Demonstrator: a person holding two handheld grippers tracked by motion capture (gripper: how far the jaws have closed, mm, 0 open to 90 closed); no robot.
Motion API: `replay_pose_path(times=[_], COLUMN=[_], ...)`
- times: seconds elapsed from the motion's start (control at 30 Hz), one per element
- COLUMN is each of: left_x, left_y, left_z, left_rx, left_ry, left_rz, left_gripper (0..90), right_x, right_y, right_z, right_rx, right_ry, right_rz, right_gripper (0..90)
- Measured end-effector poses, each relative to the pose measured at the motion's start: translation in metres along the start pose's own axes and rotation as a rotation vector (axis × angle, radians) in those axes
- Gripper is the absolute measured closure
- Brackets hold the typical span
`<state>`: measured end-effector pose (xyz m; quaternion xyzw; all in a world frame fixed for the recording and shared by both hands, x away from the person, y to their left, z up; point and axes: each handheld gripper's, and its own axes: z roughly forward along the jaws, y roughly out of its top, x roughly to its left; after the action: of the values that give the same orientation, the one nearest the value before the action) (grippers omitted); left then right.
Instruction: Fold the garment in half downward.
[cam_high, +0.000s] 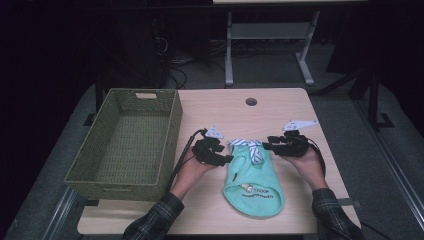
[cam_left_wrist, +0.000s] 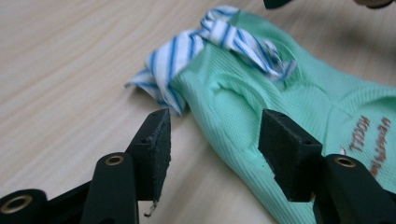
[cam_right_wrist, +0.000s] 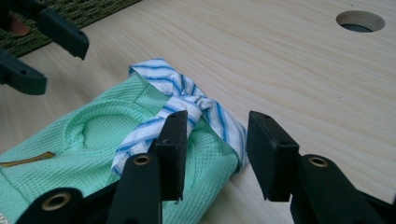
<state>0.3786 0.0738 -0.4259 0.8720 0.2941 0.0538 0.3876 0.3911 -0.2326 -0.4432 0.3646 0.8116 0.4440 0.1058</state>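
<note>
Both our grippers flank the far end of the mint garment (cam_high: 253, 175), which runs lengthwise from the table's (cam_high: 280, 107) near edge away from us. Left gripper (cam_high: 226, 159) and right gripper (cam_high: 266, 146) stand open, gripping nothing; the right sits nearer the striped collar (cam_high: 250, 146).

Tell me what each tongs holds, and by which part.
Nothing is held. Left tongs stand open around the green garment's edge; right tongs stand open at its striped collar.
</note>
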Motion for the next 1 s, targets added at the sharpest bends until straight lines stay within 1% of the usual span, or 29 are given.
replay_pose_path(times=[0.07,0.13,0.23,0.33,0.37,0.43,0.47,0.5,0.53,0.57,0.63,0.67,0.73,0.77,0.83,0.87,0.9,0.93,0.97,1.0], left_x=[0.005,0.009,0.014,0.018,0.02,0.023,0.025,0.027,0.029,0.03,0.032,0.032,0.034,0.035,0.037,0.039,0.04,0.04,0.041,0.041], left_y=[0.005,0.009,0.015,0.019,0.021,0.022,0.023,0.024,0.025,0.026,0.028,0.028,0.027,0.026,0.024,0.023,0.022,0.022,0.021,0.02], left_z=[0.003,0.007,0.013,0.019,0.021,0.025,0.026,0.029,0.03,0.033,0.037,0.04,0.044,0.045,0.049,0.05,0.052,0.052,0.054,0.055], left_rx=[-0.011,-0.013,-0.03,-0.034,-0.039,-0.066,-0.071,-0.065,-0.06,-0.065,-0.056,-0.06,-0.055,-0.054,-0.048,-0.038,-0.031,-0.031,-0.02,-0.019], left_ry=[-0.001,0.001,-0.004,0.002,0.006,0.014,0.018,0.019,0.018,0.013,0.012,0.01,0.021,0.018,0.011,0.005,-0.001,-0.001,-0.016,-0.023], left_rz=[0.001,0.004,-0.003,-0.007,-0.012,-0.015,-0.011,-0.021,-0.022,-0.033,-0.034,-0.034,-0.029,-0.032,-0.043,-0.04,-0.046,-0.046,-0.046,-0.049], left_gripper=[43.9,44.4,44.3,44.1,44.1,44.2,44.3,44.3,44.3,44.4,44.3,44.4,46.6,48.2,51.3,52.7,54.2,56.0,56.8,57.7], right_x=[-0.001,-0.002,-0.004,-0.007,-0.007,-0.009,-0.01,-0.011,-0.012,-0.013,-0.014,-0.015,-0.015,-0.015,-0.016,-0.017,-0.017,-0.017,-0.019,-0.018], right_y=[0.001,0.003,0.005,0.006,0.006,0.006,0.006,0.007,0.007,0.007,0.007,0.007,0.007,0.006,0.005,0.005,0.004,0.004,0.003,0.002], right_z=[0.002,0.004,0.006,0.008,0.008,0.01,0.011,0.011,0.013,0.014,0.016,0.017,0.02,0.022,0.025,0.027,0.029,0.029,0.032,0.033], right_rx=[0.001,-0.001,0.006,0.007,0.008,0.014,0.014,0.017,0.022,0.022,0.024,0.029,0.036,0.039,0.048,0.049,0.058,0.058,0.069,0.075], right_ry=[0.004,0.007,0.004,0.005,0.006,0.006,0.007,0.006,0.003,0.005,0.004,0.007,0.01,0.013,0.015,0.016,0.018,0.018,0.021,0.024], right_rz=[0.006,0.001,-0.001,-0.003,0.002,0.009,0.008,0.013,0.015,0.006,0.006,0.013,0.018,0.025,0.023,0.022,0.024,0.024,0.016,0.027], right_gripper=[57.7,57.7,57.8,58.9,59.2,59.8,60.2,60.4,61.0,61.4,62.2,62.4,63.1,63.5,64.2,64.4,64.8,64.8,66.4,66.9])
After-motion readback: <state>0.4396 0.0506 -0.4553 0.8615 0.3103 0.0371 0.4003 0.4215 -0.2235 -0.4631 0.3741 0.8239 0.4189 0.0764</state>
